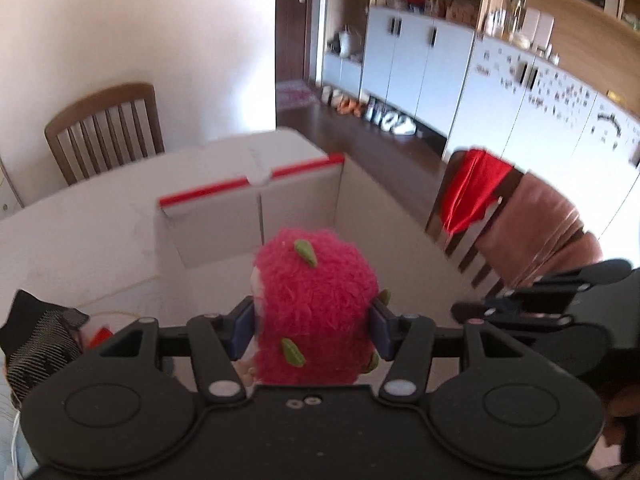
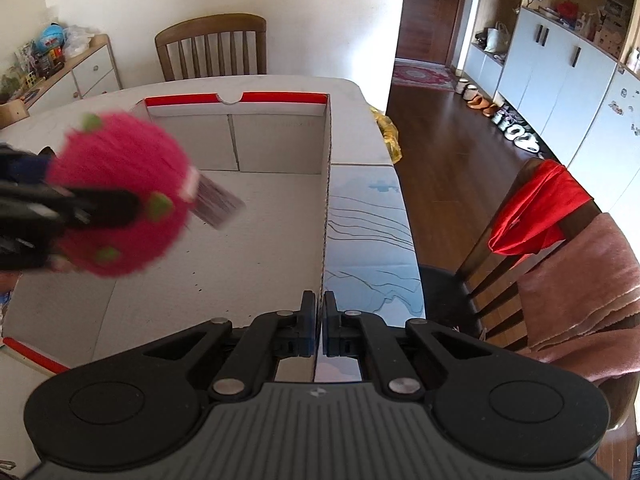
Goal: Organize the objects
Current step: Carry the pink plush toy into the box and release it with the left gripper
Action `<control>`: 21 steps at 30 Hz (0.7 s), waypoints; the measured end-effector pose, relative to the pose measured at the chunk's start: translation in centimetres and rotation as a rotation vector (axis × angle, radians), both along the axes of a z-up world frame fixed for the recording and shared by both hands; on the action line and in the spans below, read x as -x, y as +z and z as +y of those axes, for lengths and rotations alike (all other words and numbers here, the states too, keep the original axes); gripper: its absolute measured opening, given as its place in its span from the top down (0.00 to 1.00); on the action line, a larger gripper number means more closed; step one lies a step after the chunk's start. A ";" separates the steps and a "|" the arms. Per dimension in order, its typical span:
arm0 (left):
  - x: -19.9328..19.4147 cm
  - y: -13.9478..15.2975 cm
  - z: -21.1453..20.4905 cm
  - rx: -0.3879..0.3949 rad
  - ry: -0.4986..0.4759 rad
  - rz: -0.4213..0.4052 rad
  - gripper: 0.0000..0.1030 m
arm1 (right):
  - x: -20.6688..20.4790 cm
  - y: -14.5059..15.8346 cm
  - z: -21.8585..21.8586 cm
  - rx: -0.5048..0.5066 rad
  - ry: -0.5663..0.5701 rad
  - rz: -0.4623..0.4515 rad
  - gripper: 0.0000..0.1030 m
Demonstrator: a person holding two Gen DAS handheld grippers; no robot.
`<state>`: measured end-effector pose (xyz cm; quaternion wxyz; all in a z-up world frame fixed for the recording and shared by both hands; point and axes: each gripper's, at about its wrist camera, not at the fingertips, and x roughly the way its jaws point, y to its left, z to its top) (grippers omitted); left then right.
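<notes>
A fluffy pink dragon-fruit plush (image 1: pixel 316 304) with green spikes is pinched between the blue pads of my left gripper (image 1: pixel 312 322), which is shut on it. It hangs over the near left part of an open white cardboard box (image 1: pixel 224 220) with a red-edged rim. Seen from the right wrist, the plush (image 2: pixel 124 196) is blurred above the box floor (image 2: pixel 256 240), and a paper tag (image 2: pixel 218 204) sticks out of it. My right gripper (image 2: pixel 321 320) is shut on the top edge of the box's right wall (image 2: pixel 325 200).
The box lies on a white table (image 1: pixel 80 216). A wooden chair (image 2: pixel 212 48) stands at the far side; another, with a red cloth (image 2: pixel 536 216) and a pink towel (image 2: pixel 580 280), at the right. Dark patterned fabric (image 1: pixel 36 340) lies near left. The box's blue-printed flap (image 2: pixel 368 240) lies flat to the right.
</notes>
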<state>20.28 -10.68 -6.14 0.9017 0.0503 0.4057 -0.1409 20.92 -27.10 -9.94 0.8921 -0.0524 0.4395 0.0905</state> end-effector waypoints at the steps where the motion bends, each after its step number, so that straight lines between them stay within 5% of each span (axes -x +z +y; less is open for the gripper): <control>1: -0.5 -0.5 -0.4 -0.013 -0.001 0.018 0.45 | 0.0 0.0 -0.1 -0.002 0.003 0.001 0.98; 15: -3.0 -4.6 -2.3 -0.076 -0.003 0.205 0.40 | 0.1 0.1 -0.5 -0.018 0.044 0.005 0.98; 21: -2.9 -4.7 -2.3 -0.083 0.007 0.210 0.33 | -0.1 0.1 -0.9 -0.029 0.056 0.010 0.97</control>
